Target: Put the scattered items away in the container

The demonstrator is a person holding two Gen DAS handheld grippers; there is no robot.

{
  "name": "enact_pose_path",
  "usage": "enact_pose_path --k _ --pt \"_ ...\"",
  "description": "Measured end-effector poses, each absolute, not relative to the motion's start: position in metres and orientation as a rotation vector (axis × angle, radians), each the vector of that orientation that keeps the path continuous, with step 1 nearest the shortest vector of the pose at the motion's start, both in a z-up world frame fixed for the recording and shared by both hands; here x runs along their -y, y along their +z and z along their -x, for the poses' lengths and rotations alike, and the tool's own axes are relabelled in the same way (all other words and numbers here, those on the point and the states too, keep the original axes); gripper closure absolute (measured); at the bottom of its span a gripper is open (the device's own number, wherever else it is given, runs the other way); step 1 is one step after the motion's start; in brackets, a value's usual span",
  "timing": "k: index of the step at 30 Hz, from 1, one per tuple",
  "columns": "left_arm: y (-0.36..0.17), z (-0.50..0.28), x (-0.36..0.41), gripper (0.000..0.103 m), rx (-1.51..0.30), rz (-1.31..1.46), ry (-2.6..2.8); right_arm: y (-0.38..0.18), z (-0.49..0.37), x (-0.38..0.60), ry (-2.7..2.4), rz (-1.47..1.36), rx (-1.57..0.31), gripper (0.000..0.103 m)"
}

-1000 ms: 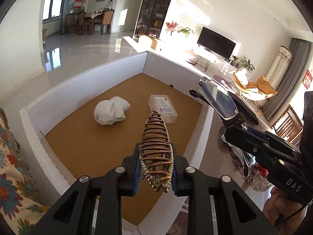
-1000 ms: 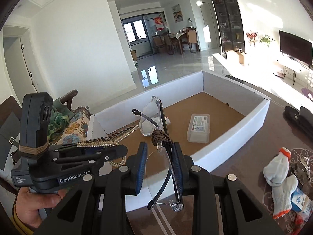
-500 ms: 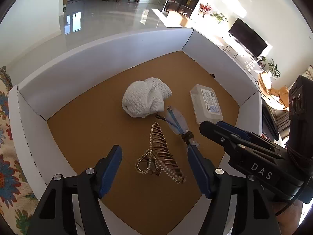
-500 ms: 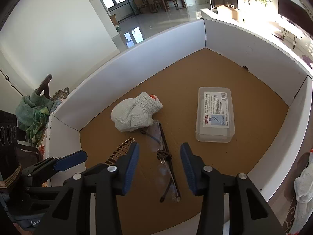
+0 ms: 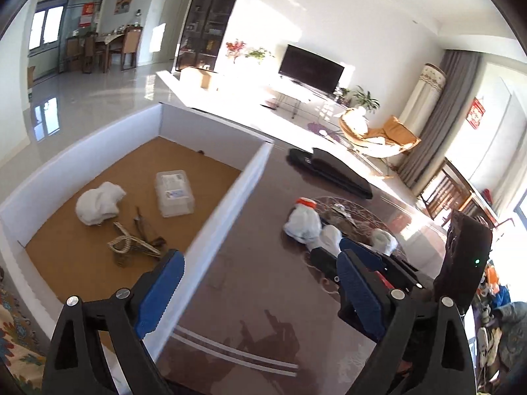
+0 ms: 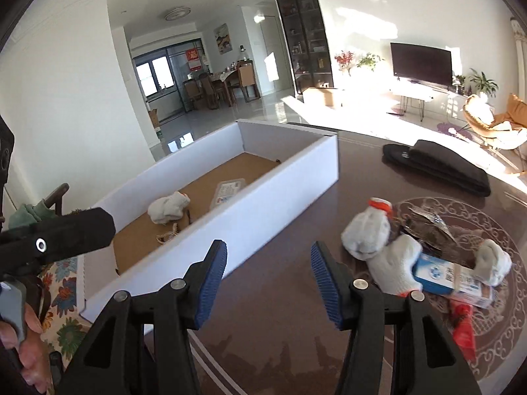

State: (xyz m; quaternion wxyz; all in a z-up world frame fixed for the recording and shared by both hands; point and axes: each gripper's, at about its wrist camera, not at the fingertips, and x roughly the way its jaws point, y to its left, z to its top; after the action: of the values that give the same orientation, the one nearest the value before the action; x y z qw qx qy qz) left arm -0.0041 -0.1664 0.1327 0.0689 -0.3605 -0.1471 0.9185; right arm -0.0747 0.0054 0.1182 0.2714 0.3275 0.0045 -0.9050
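I see my left tool and right tool both opening, nothing between them; gloves lie ahead-right, box ahead-left.

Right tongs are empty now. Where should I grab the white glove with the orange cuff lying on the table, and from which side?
Take the glove across its bunched middle, coming down from above on the near, box-facing side. That side is bare table; its far side crowds against the other glove and the blue-and-white carton. The right tongs stand empty, still opening.
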Motion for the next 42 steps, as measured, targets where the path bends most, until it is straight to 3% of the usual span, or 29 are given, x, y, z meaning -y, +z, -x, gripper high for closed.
enact_pose_path --k 7,12,29,34,38,42 --pt "0.047 0.016 0.019 0.005 0.193 1.25 2.469 0.054 0.017 -0.176 -2.718 -1.165 -0.109 0.049" --pt "0.006 0.01 -0.015 0.005 0.001 1.26 2.464 0.035 -0.005 -0.243 -2.797 -1.274 -0.091 0.048" --pt "-0.02 0.027 0.002 0.005 0.013 1.313 2.535 0.011 0.021 -0.221 -2.75 -1.331 -0.079 0.047" --pt "-0.022 0.031 -0.007 0.0 -0.036 1.313 2.542 0.01 0.026 -0.222 -2.751 -1.341 -0.066 0.041" --pt "-0.027 0.031 -0.02 0.0 -0.19 1.324 2.562 0.01 0.026 -0.221 -2.745 -1.341 -0.068 0.039" --pt "-0.027 0.03 -0.02 0.0 -0.182 1.32 2.565 0.009 0.027 -0.22 -2.74 -1.341 -0.066 0.038"
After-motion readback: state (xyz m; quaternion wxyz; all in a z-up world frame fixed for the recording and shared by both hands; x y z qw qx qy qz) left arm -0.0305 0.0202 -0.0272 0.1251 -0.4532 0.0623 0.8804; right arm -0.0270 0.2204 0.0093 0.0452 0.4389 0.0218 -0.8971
